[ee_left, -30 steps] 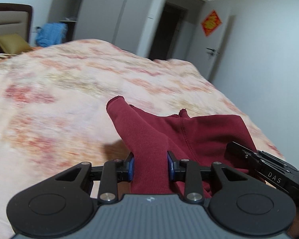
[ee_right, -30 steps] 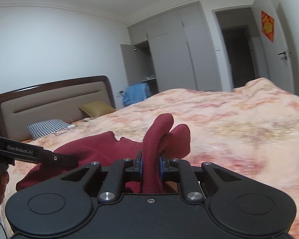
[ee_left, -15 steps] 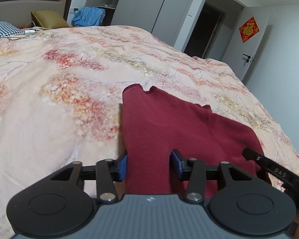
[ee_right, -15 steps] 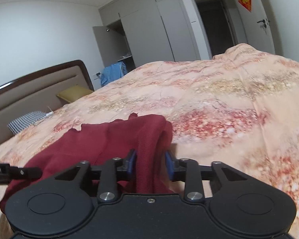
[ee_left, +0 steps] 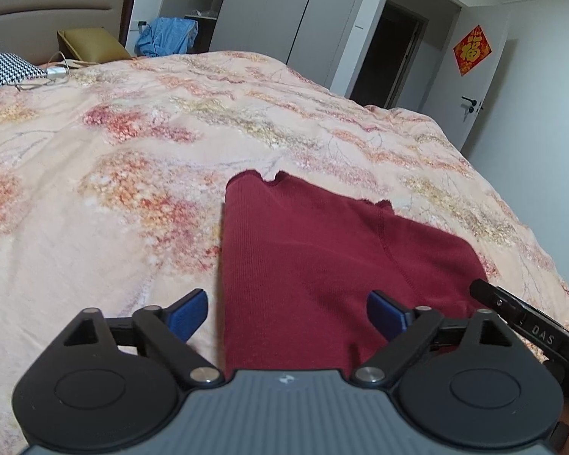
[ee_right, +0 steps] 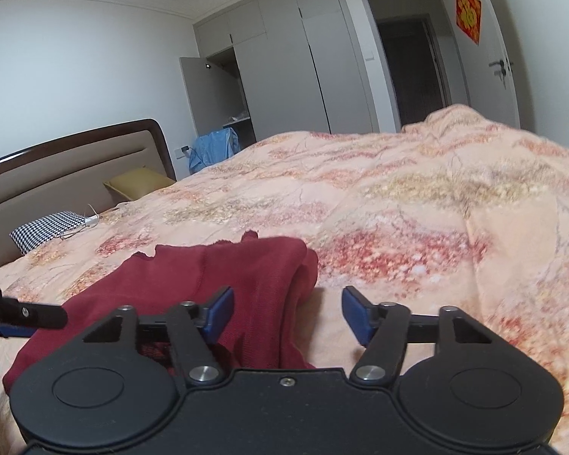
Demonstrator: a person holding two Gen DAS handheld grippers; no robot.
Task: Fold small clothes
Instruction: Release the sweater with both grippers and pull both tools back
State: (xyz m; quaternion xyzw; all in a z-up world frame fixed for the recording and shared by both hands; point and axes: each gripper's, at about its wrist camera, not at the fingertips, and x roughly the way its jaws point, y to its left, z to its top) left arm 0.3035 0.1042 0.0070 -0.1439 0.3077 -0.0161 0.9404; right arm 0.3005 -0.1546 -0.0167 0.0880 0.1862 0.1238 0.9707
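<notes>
**Red garment flat on the quilt, both tools released**

Spread over a wide bed: a peach floral quilt (ee_left: 140, 174), rumpled toward 2 o'clock. Behind it, pale walls, grey wardrobes (ee_right: 303, 60) at 12 o'clock with one door ajar, a dark doorway (ee_left: 394, 53) at 1 o'clock, a white door with a red paper charm (ee_left: 472, 50) beside it.

Counted left to right at the head of the bed, around 10 to 11 o'clock: one padded headboard (ee_right: 68, 167), one houndstooth pillow (ee_left: 3, 70), one mustard cushion (ee_left: 91, 44), one blue bundle of cloth (ee_left: 168, 36). One white cable across the quilt near the pillow.

Inside the ajar wardrobe: a shelf with something pale on it, too small to tell.

One dark red garment (ee_left: 322, 258), lying folded at 6 o'clock on the quilt. Left gripper (ee_left: 286, 313) just sprung wide, pads clear of the cloth between them. Right gripper (ee_right: 286, 316) likewise just let go, straddling the garment's folded right edge without pressing it.
</notes>
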